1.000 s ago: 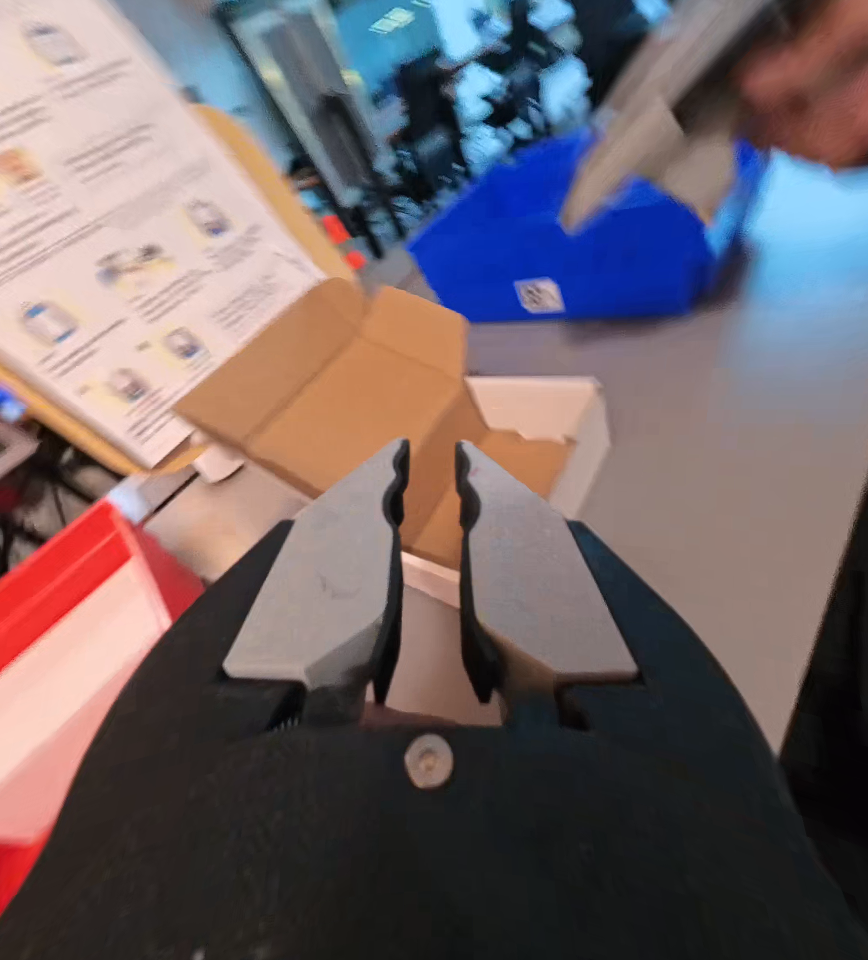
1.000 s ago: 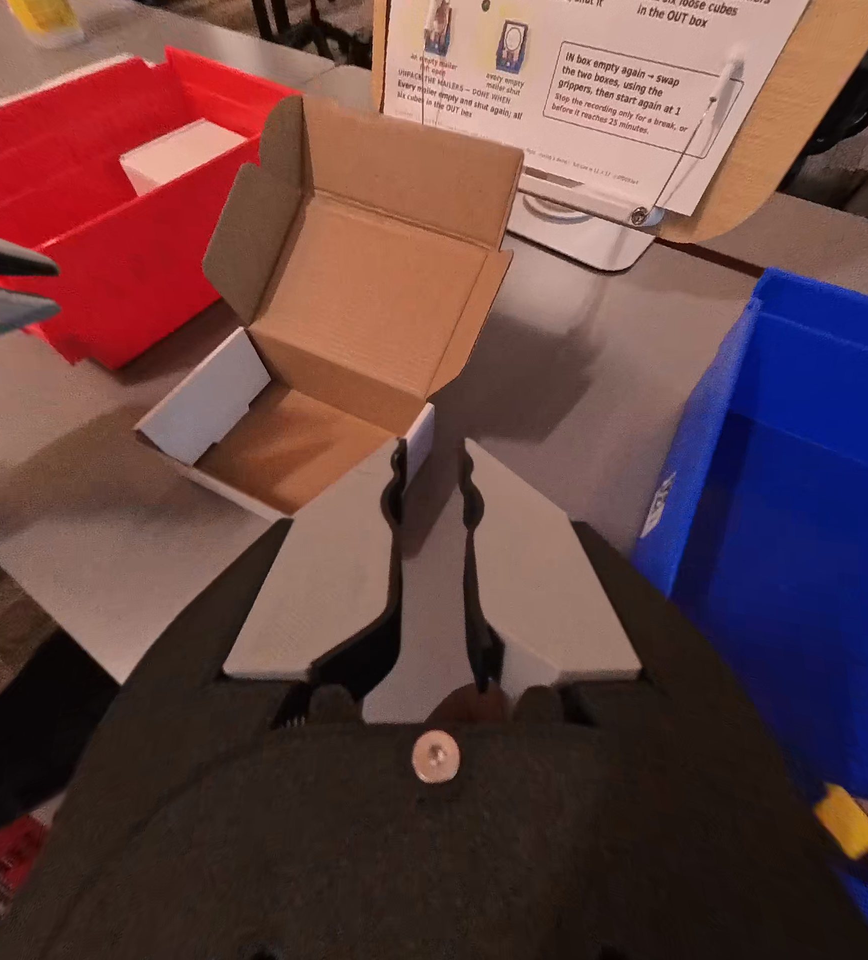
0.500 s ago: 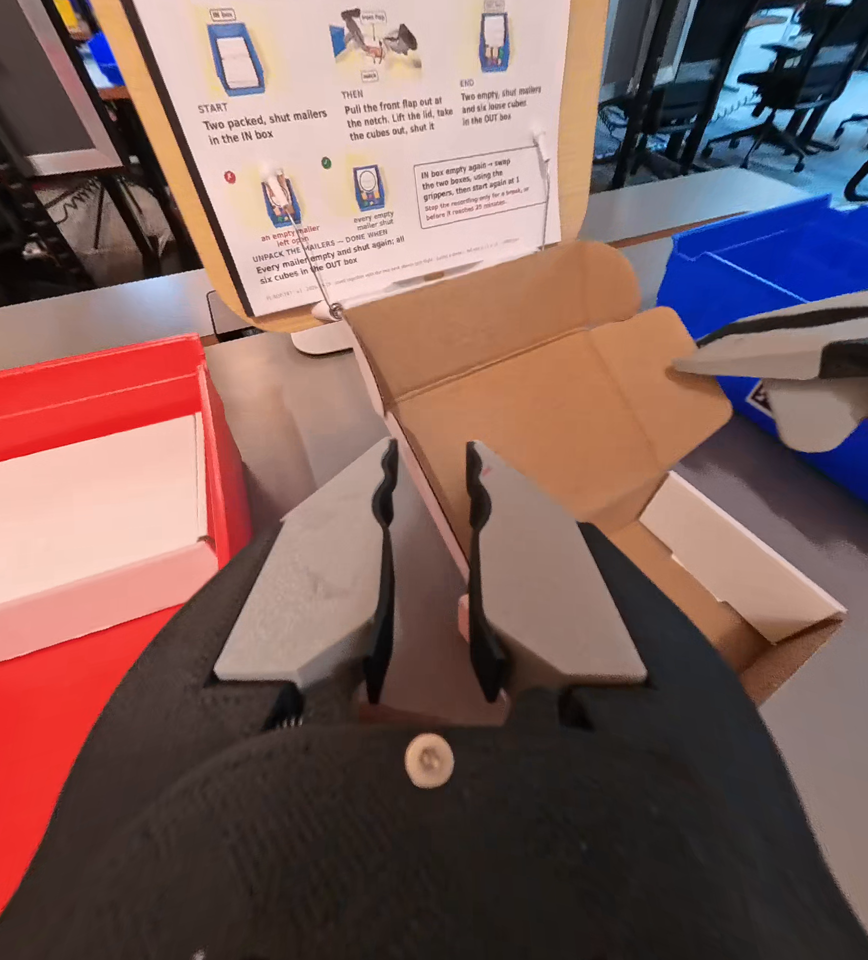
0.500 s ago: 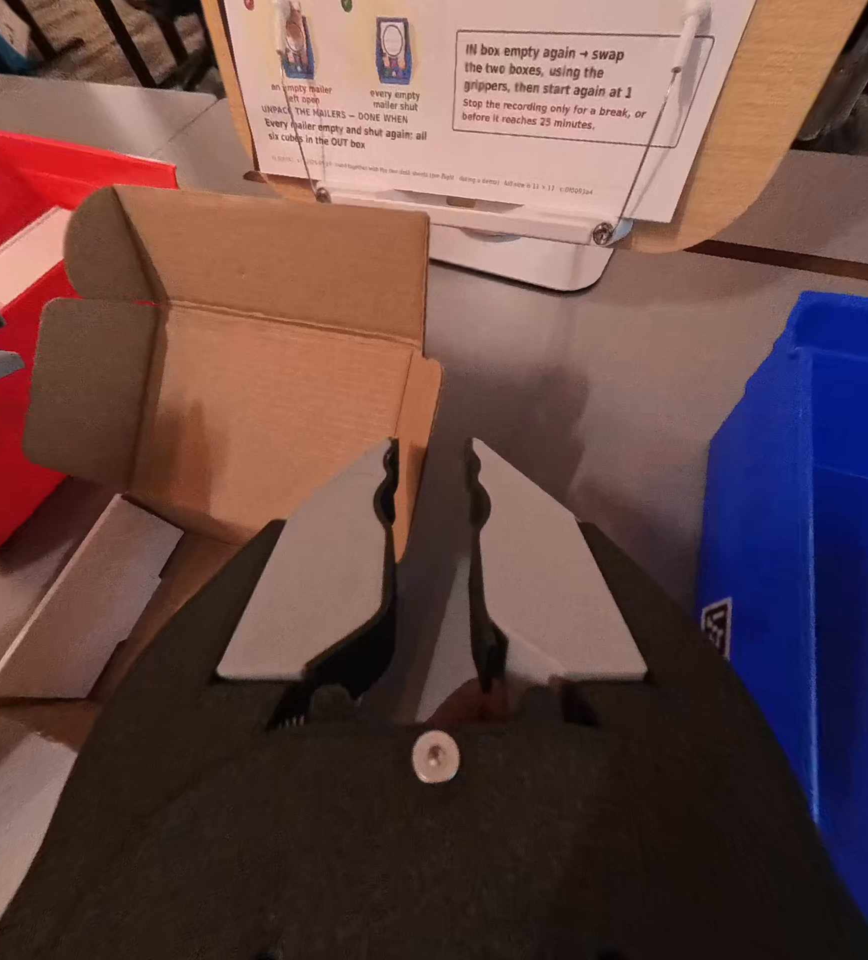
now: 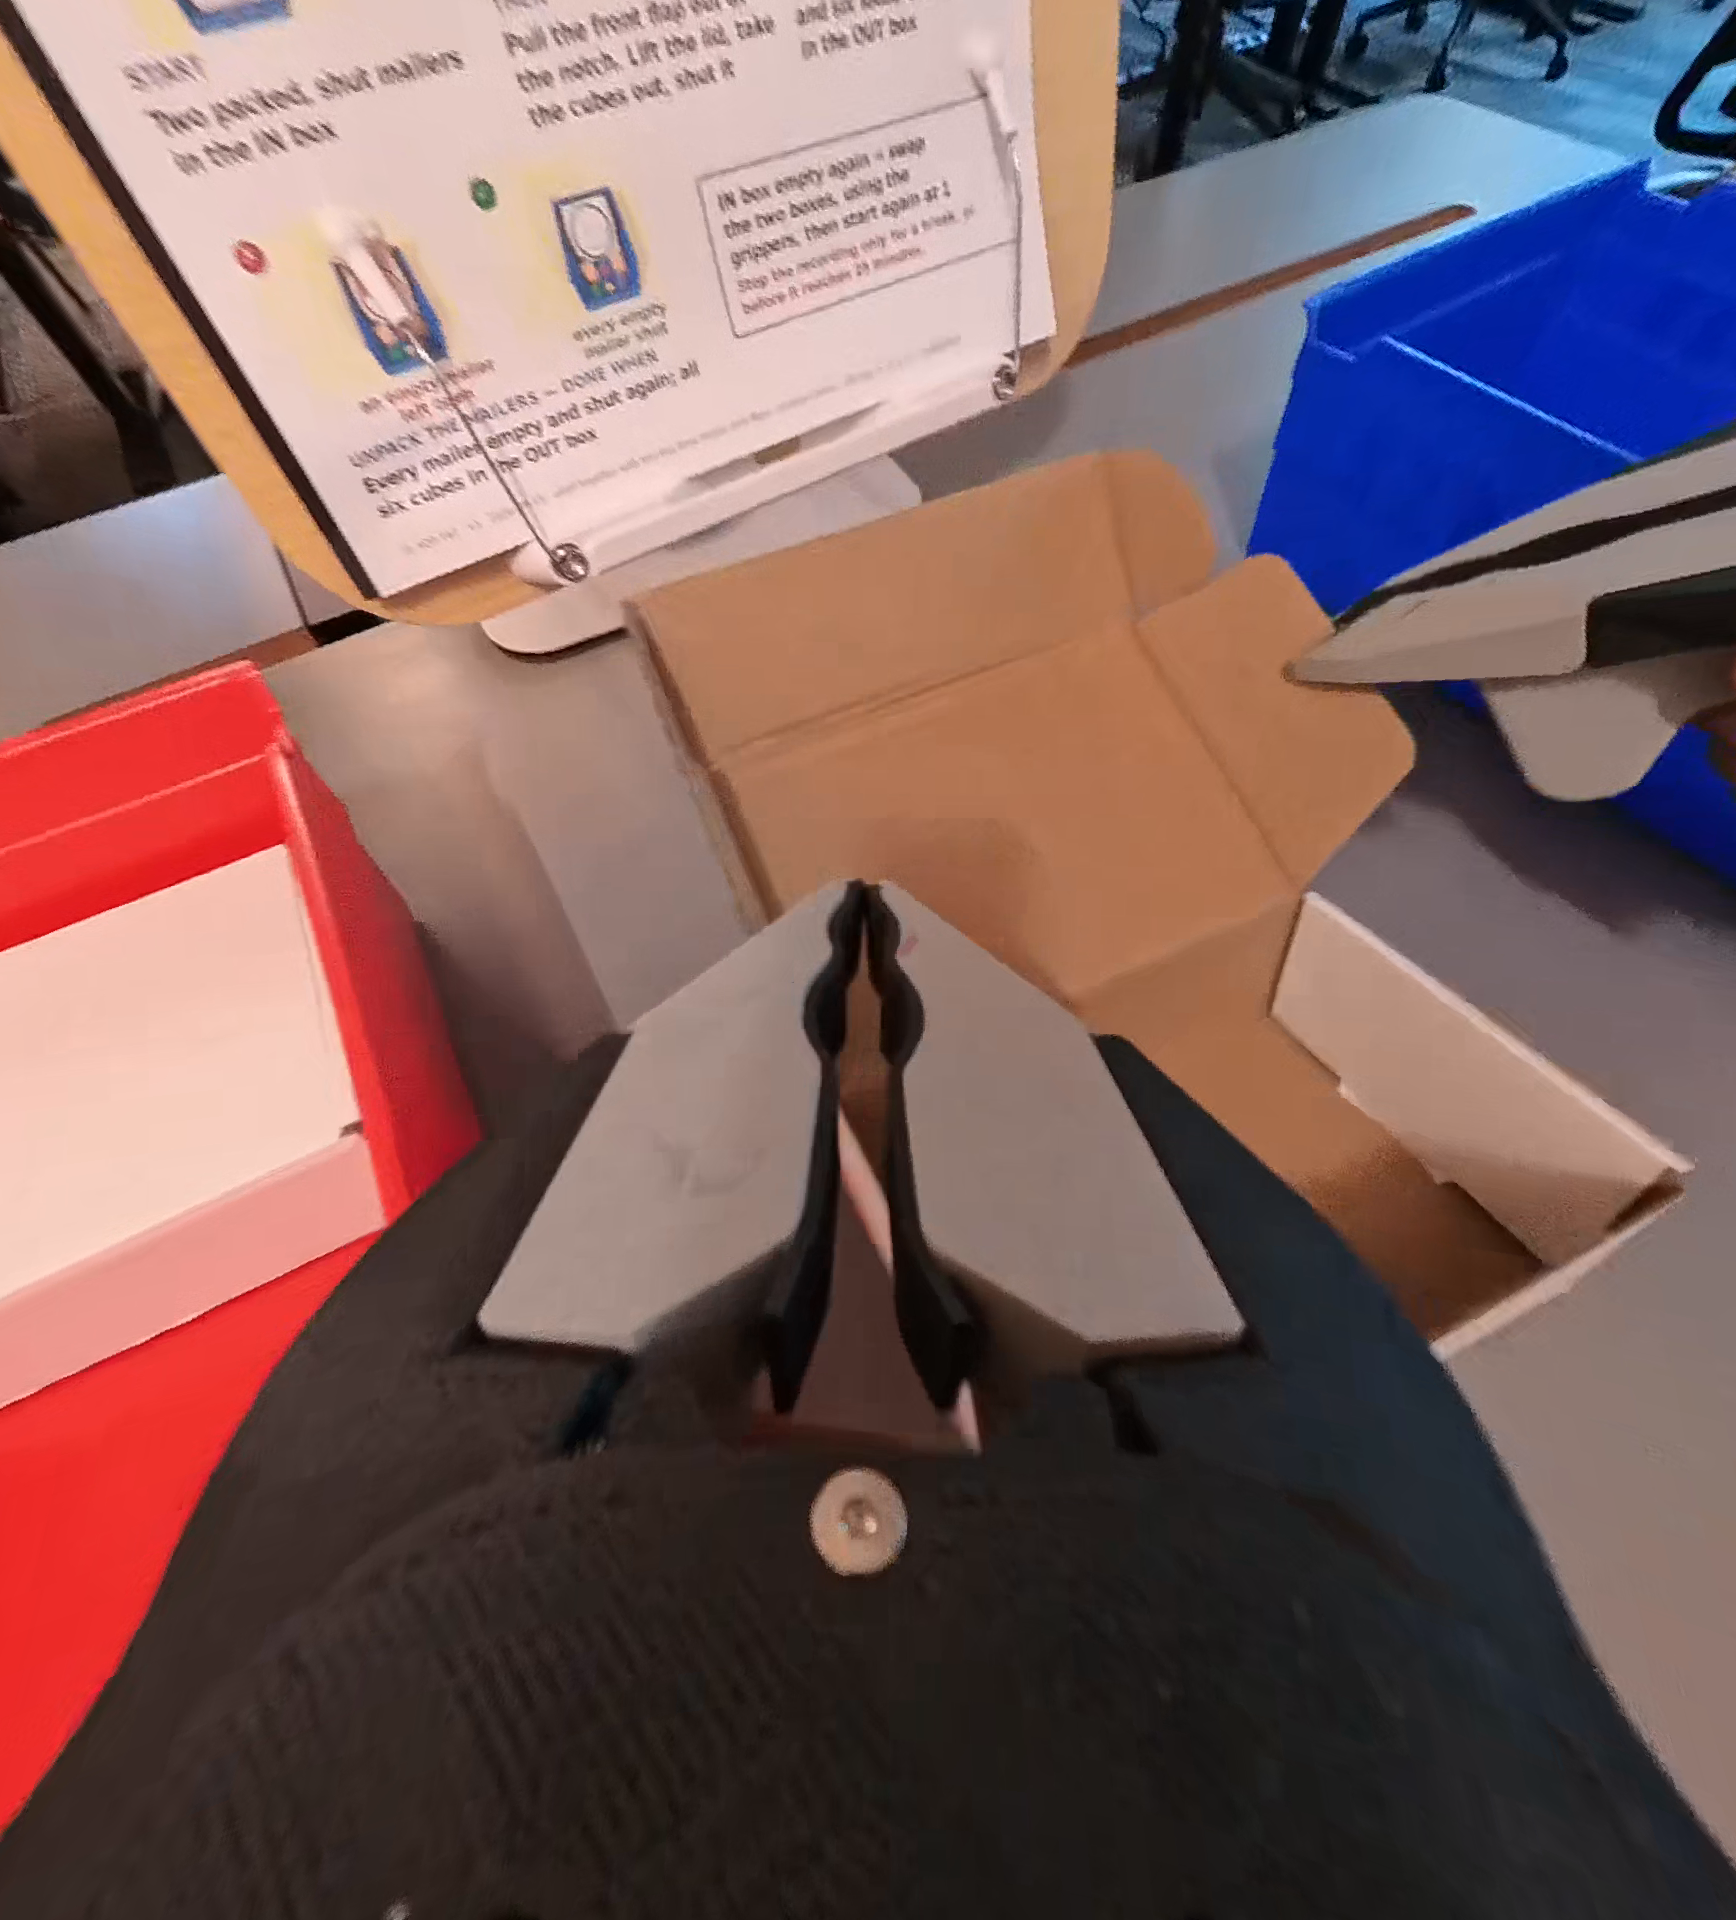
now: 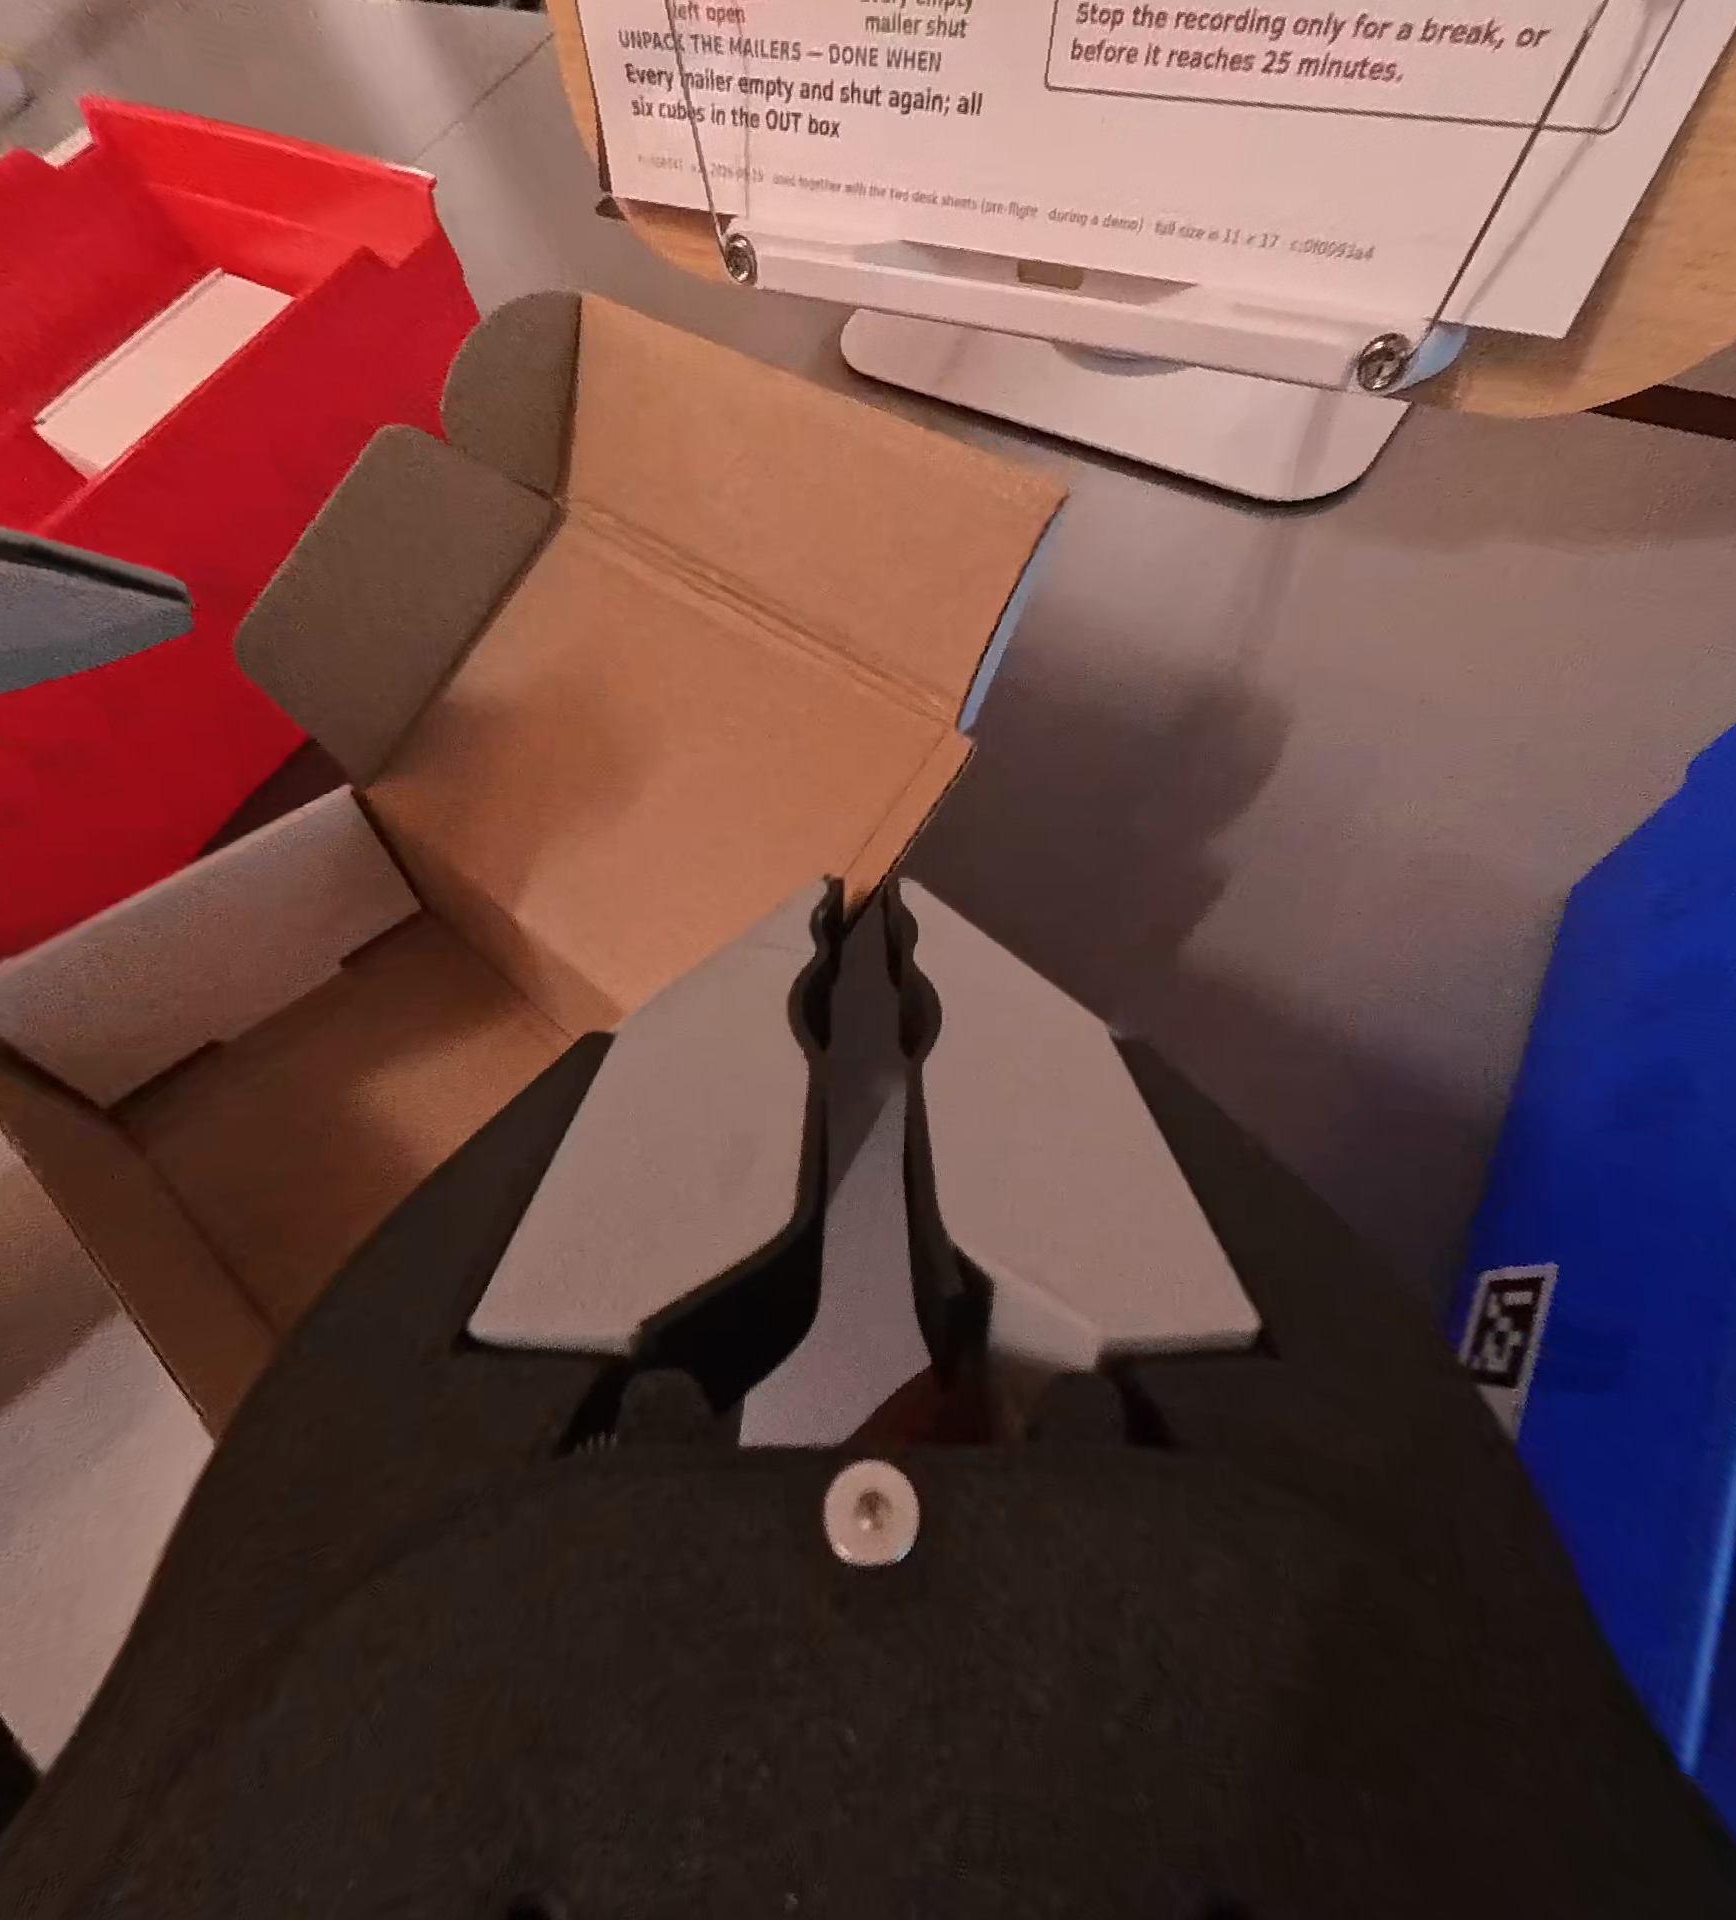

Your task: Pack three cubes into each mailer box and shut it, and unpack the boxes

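Left wrist view: tongs (image 5: 862, 902) pinched together.

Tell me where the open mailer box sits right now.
The open mailer box sits mid-table in both wrist views, lid up, between the red bin and blue bin, before the instruction stand.

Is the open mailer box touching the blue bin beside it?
Apart. The right wrist view shows a strip of bare gray table between the open mailer box and the blue bin.
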